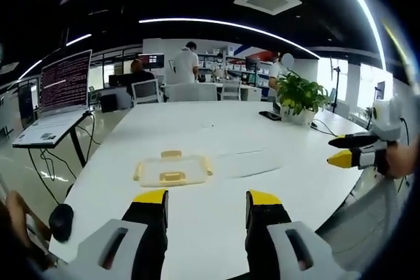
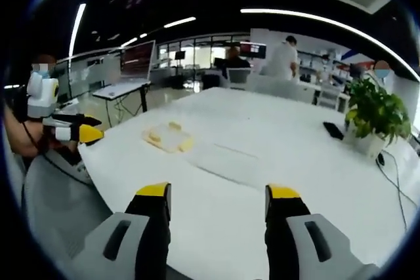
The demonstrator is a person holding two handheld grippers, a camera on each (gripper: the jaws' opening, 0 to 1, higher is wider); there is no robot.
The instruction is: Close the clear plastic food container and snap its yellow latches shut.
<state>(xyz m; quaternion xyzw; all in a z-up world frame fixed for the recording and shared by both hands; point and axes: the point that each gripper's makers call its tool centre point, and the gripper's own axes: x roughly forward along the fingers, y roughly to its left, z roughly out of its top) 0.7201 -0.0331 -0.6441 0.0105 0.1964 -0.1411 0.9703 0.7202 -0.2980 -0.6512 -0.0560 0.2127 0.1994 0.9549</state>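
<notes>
One white surface (image 1: 216,162) spans both views and carries every task item. A potted plant (image 1: 300,98) stands at its far end with a dark phone (image 1: 270,115) just beside it; an open laptop (image 1: 60,96) sits on a separate stand off the surface's edge.

The clear plastic food container (image 1: 173,169) lies flat on the surface, near the edge closest to the claws, with yellow latches (image 1: 171,154) showing along its rim. In the right gripper view the container (image 2: 168,137) sits well ahead and to the left. A clear flat sheet (image 1: 252,160) lies just beside it; whether this is the lid cannot be told.

The left claw (image 1: 207,200) is held level above the near edge, aimed at the container, jaws wide apart and empty. The right claw (image 2: 218,193) hovers likewise, jaws wide apart, holding nothing. Both are well apart from the container.
</notes>
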